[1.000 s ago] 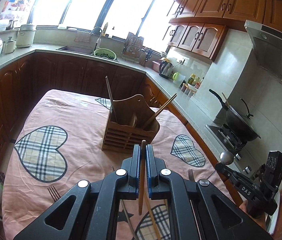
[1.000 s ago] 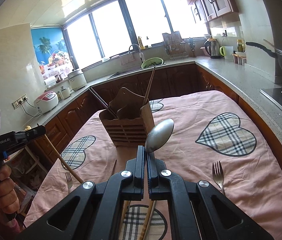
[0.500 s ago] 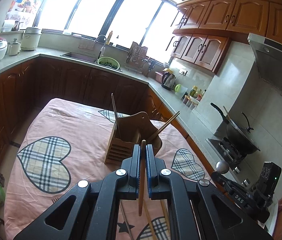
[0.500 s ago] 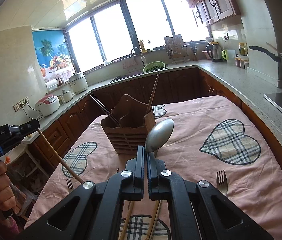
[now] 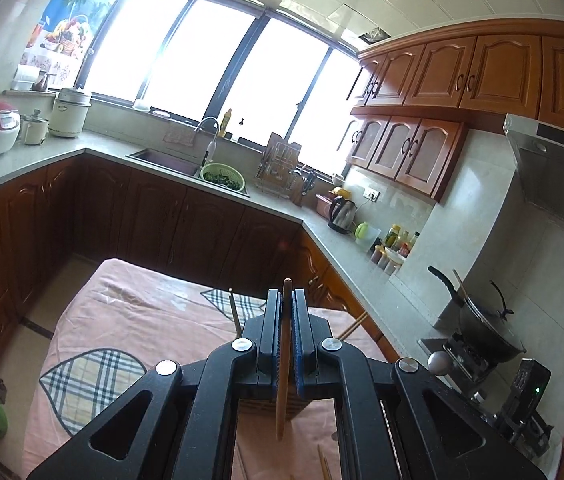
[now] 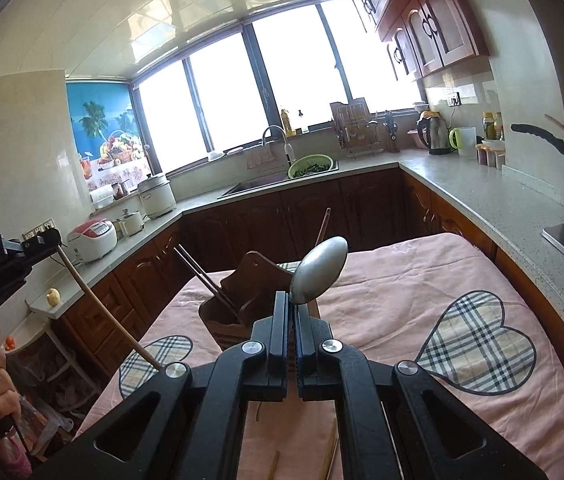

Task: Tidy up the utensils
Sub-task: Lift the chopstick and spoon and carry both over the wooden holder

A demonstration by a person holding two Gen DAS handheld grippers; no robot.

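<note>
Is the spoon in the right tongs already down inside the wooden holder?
No: the right tongs grip the spoon with its bowl raised above the wooden holder.

Spoon (image 6: pixel 319 270): dull grey metal, smooth. Chopstick (image 5: pixel 283 360) in left gripper (image 5: pixel 286 312): bare wood, matt. Both grippers incl. right gripper (image 6: pixel 292 312): matt black plastic w/ shiny metal rivets. Utensil holder (image 6: pixel 242 300): dark wood. Table (image 6: pixel 402 300) cover: soft pink cloth, plaid heart patches, creased.
</note>
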